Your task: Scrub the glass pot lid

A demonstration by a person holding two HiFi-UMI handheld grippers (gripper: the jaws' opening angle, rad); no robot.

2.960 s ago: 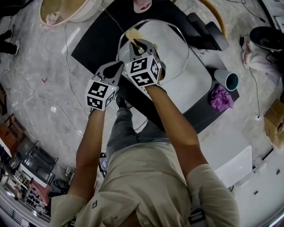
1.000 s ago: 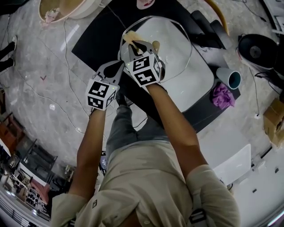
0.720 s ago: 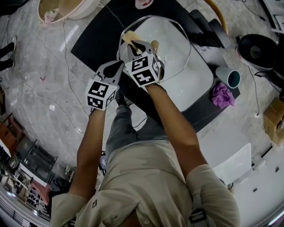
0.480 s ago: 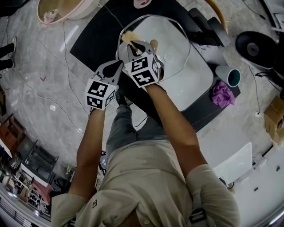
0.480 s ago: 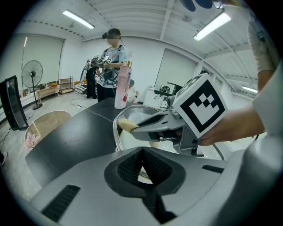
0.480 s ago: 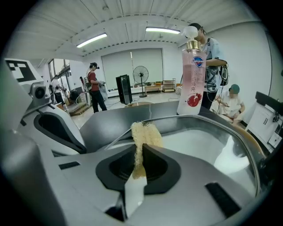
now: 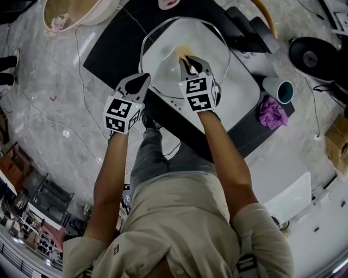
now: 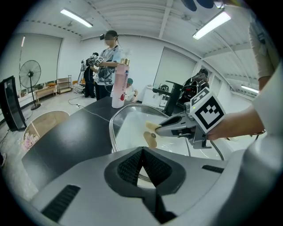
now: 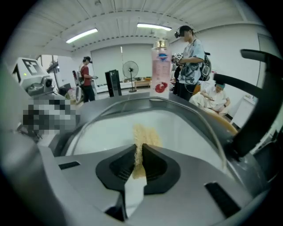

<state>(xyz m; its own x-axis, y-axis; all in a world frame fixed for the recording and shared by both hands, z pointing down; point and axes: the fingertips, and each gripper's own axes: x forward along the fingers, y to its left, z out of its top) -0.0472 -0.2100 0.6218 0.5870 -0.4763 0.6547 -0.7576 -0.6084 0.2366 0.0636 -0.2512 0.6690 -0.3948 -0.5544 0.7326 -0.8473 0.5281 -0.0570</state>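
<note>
The glass pot lid [image 7: 163, 49], with its metal rim [image 8: 111, 128], lies over a white board [image 7: 239, 89] on a black mat. My left gripper [image 7: 142, 81] is at the lid's near left edge, its jaws shut where the rim runs in between them. My right gripper [image 7: 187, 59] is over the middle of the glass, shut on a yellow scrub pad [image 9: 142, 137] that presses on the lid. From the left gripper view I see the pad [image 8: 150, 127] and the tan lid knob [image 8: 151, 141] just below it.
A pink bottle [image 8: 118, 90] stands past the lid. A teal cup [image 7: 278, 89] and a purple cloth [image 7: 270, 114] lie at the right of the mat. A wooden basin [image 7: 76, 13] sits on the floor at the far left. People stand in the background.
My right gripper has slid the scrub pad from the lid's left edge rightwards to the middle of the glass. The left gripper has stayed at the rim.
</note>
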